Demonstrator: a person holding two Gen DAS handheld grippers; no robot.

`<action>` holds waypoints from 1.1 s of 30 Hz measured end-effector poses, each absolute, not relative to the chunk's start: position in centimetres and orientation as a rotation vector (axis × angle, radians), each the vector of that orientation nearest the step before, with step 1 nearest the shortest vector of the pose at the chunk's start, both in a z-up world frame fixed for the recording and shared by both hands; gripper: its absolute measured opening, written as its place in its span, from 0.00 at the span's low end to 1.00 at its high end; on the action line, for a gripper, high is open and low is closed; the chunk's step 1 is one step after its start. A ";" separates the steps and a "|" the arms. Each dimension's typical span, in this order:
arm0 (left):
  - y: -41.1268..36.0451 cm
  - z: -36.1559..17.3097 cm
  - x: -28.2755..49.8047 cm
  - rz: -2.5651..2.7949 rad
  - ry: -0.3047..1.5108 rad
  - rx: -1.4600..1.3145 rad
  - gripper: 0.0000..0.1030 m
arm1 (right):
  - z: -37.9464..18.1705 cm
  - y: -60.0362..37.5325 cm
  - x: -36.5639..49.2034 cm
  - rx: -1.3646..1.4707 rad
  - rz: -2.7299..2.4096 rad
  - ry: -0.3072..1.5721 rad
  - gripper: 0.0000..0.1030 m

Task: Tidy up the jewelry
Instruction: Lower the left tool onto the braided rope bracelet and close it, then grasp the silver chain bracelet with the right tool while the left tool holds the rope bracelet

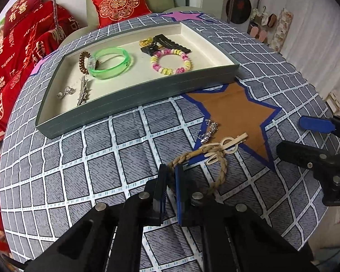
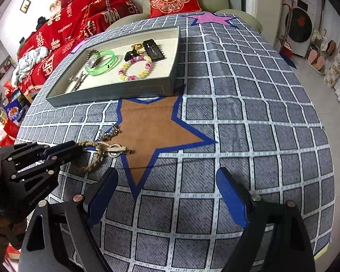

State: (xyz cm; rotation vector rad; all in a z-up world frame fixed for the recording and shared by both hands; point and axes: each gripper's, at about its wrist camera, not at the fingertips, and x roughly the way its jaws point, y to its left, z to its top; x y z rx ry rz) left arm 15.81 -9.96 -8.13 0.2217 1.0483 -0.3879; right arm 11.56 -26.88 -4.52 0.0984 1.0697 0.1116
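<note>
Left gripper sits low in the middle of the left wrist view, jaws pressed in on the near end of the braided rope bracelet, with the tan cord pinched between the blue pads. The bracelet loops out from the pinch toward the right of that frame. Its long axis runs from the fingertips up and to the right, toward the wooden hair clip lying across its far end. The clip's long bar points to the upper right, its tip resting on the brown star patch.

Just above the clip, a small silver chain lies bunched on the star's blue edge, near the clip, though whether they touch can't be told.

Right gripper is at the bottom of the right wrist view, jaws spread wide, nothing between them but the checked tablecloth.

The grey tray sits in the upper half of the left wrist frame, its long side running left to right. Inside lie a green bangle, a pink and yellow bead bracelet, a black claw clip at the back, and a silver hair clip in the lower left part, pointing roughly toward the tray's front wall.
</note>
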 end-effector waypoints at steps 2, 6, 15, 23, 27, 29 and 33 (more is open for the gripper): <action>-9.5 -8.2 15.9 -0.373 1.046 0.204 0.14 | -4.4 -26.6 11.8 0.089 0.115 1.067 0.87; -8.3 -8.2 15.8 -0.341 1.044 0.177 0.14 | -4.4 -25.6 12.3 0.080 0.134 1.062 0.87; -5.9 -8.3 15.3 -0.273 1.032 0.161 0.14 | -4.7 -21.7 14.6 0.040 0.195 1.059 0.86; -4.8 -8.4 15.2 -0.258 1.029 0.141 0.14 | -6.1 -19.4 16.3 -0.048 0.188 1.090 0.67; -4.9 -8.4 15.2 -0.258 1.025 0.145 0.14 | -6.2 -18.5 16.4 -0.132 0.184 1.074 0.58; -4.9 -8.4 15.2 -0.258 1.025 0.144 0.14 | -6.1 -18.3 16.3 -0.132 0.206 1.067 0.39; -4.8 -8.4 15.2 -0.256 1.027 0.136 0.14 | -6.1 -17.8 16.3 -0.147 0.198 1.062 0.09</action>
